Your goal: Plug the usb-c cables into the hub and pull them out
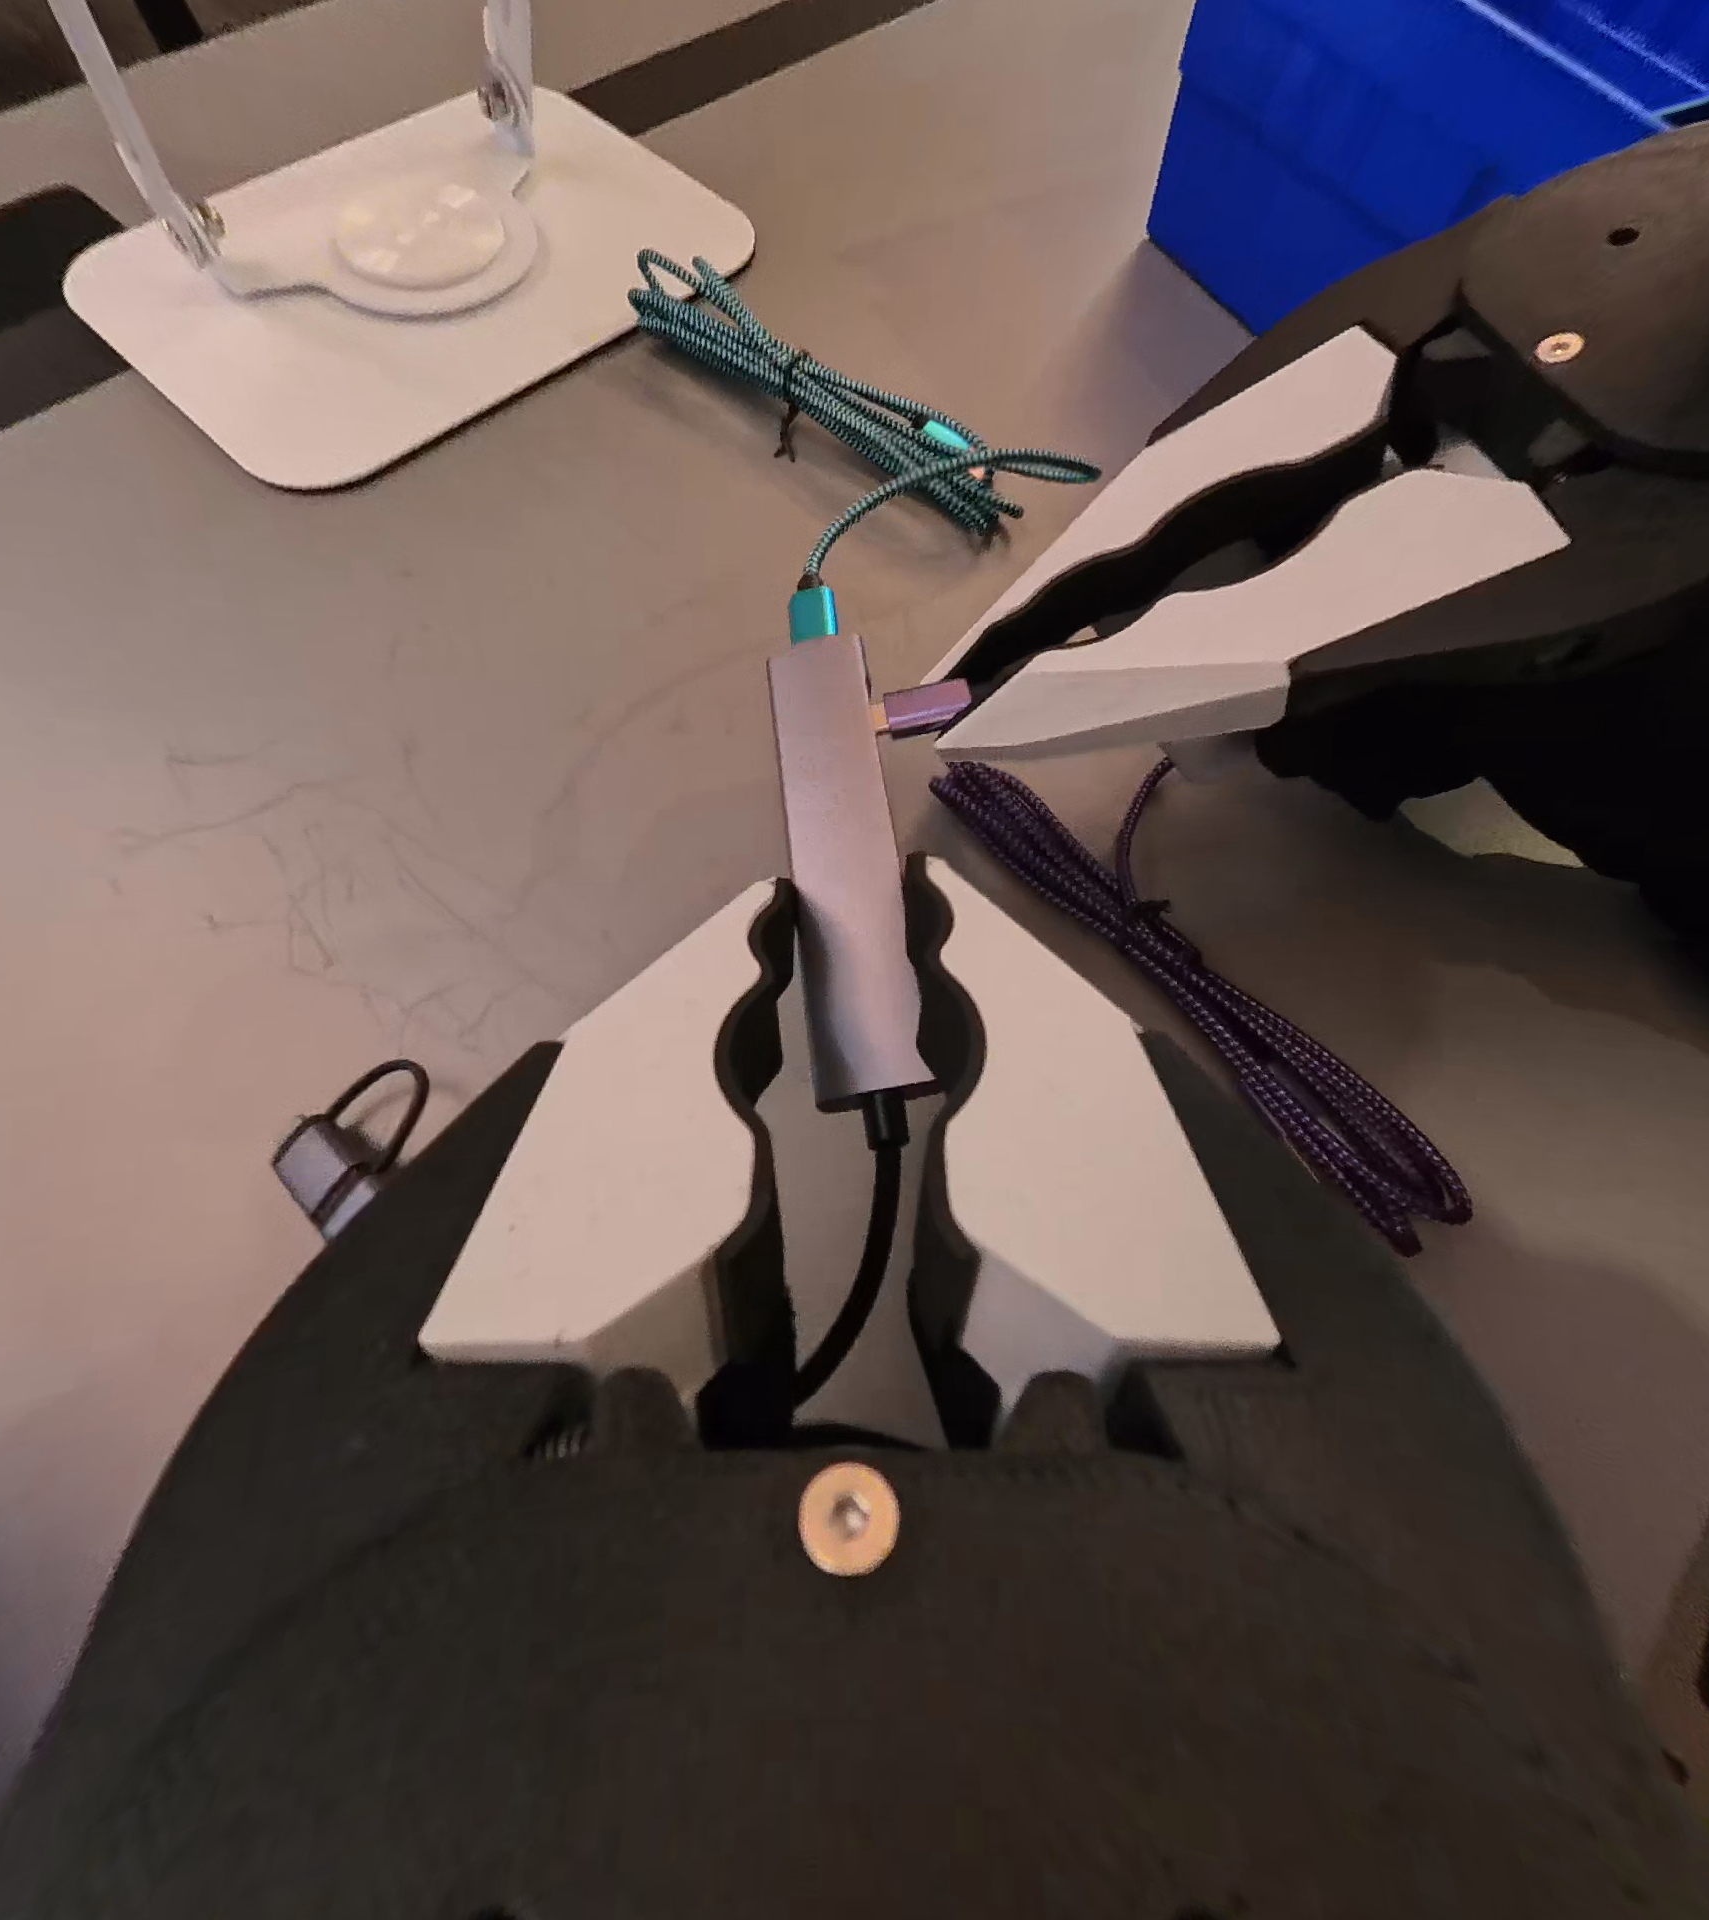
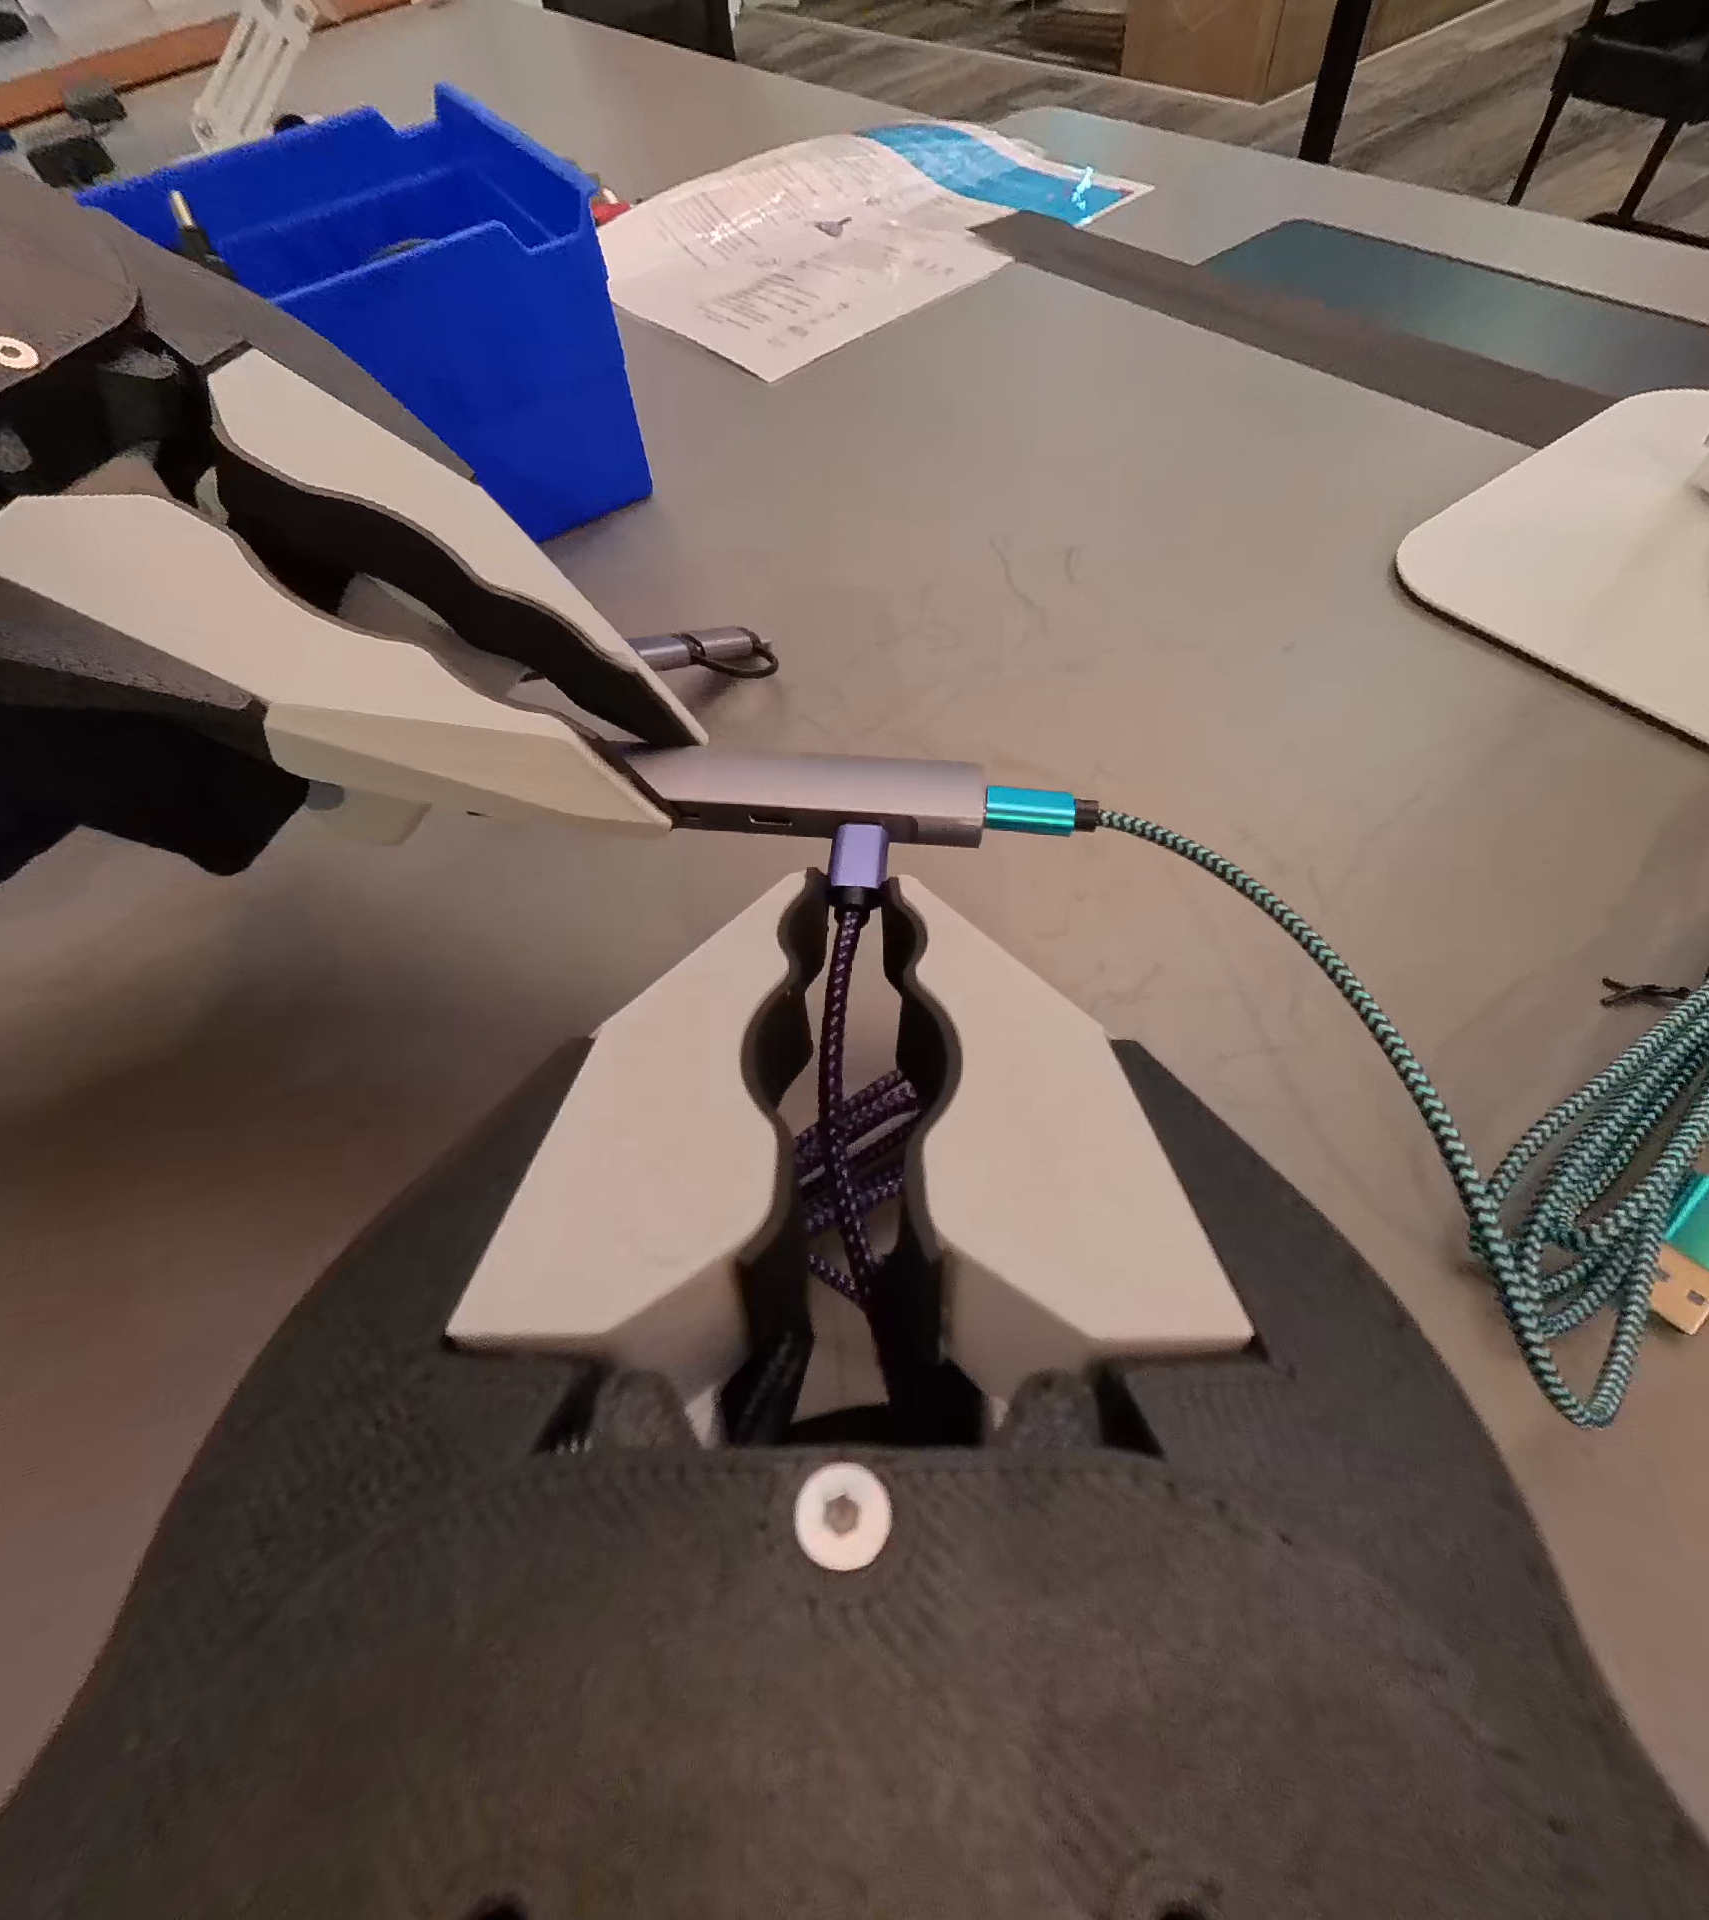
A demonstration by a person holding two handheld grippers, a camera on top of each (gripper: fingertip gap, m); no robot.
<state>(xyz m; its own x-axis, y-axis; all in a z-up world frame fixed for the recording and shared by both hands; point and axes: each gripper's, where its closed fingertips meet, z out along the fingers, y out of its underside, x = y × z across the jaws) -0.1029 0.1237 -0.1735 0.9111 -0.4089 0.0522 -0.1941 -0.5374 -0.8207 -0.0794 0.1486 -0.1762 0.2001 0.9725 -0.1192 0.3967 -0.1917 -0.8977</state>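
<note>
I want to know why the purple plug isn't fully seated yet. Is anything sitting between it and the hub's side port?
Nothing visible blocks it. The purple plug, pinched in the right gripper, meets the hub at its side port, metal tip still showing in the left wrist view. The teal plug occupies the end port, clear of it.

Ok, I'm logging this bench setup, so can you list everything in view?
hub: 1, grey, held above the table, its own black lead trailing back.
teal cable: 1, teal braided, plugged into the hub's end, rest bundled on the table.
purple cable: 1, purple braided, plug at the hub's side port, bundle below.
hub lead's connector: 1, grey, on the table.
bin: 1, blue, far side.
stand base: 1, white, on the table.
papers: some, white and blue, beyond the bin.
table: 1, grey.
left gripper: shut on the hub.
right gripper: shut on the purple plug.
</note>
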